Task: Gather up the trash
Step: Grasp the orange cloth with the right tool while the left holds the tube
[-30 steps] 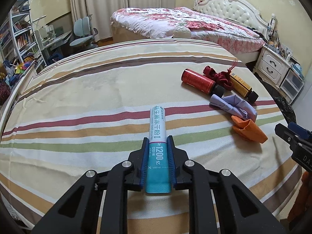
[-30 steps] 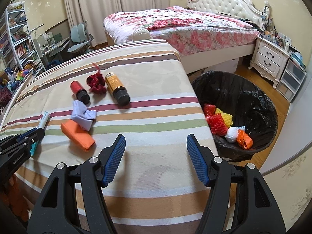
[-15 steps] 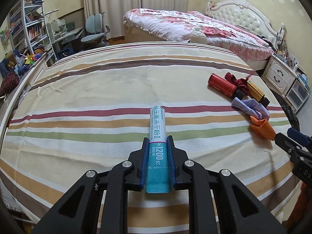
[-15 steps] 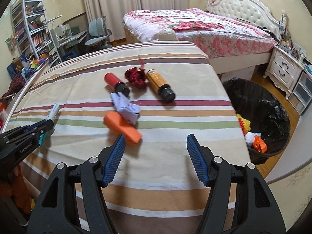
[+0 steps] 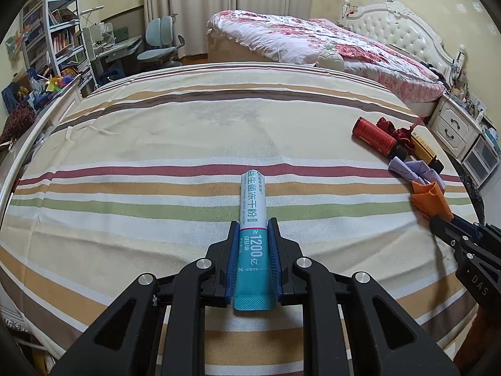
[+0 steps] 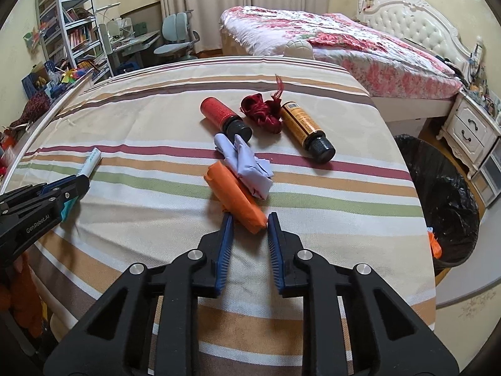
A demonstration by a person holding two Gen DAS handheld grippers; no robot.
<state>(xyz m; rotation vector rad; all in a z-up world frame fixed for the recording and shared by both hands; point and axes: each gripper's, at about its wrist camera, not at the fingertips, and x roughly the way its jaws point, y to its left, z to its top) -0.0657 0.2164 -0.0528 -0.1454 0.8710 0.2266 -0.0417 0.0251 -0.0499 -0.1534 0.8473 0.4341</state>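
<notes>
My left gripper (image 5: 252,226) is shut on a teal and white sachet (image 5: 253,206) and holds it over the striped bed (image 5: 156,163). It also shows at the left of the right wrist view (image 6: 78,185). My right gripper (image 6: 249,217) is open but narrowed, its tips on either side of the near end of an orange wrapper (image 6: 238,195). A crumpled lilac paper (image 6: 245,164) lies against the wrapper. Behind are a red bottle (image 6: 224,116), a dark red ribbon bundle (image 6: 263,111) and an amber bottle (image 6: 305,128).
A black-lined trash bin (image 6: 438,194) stands on the floor to the right of the bed and holds some orange trash. A floral bed (image 6: 328,40), nightstand (image 6: 469,131), desk with chair (image 6: 175,34) and bookshelf (image 6: 69,31) lie beyond.
My right gripper has swung left from the bin side to the orange wrapper and its jaws have narrowed around the wrapper's end. My left gripper keeps the sachet and has shifted slightly.
</notes>
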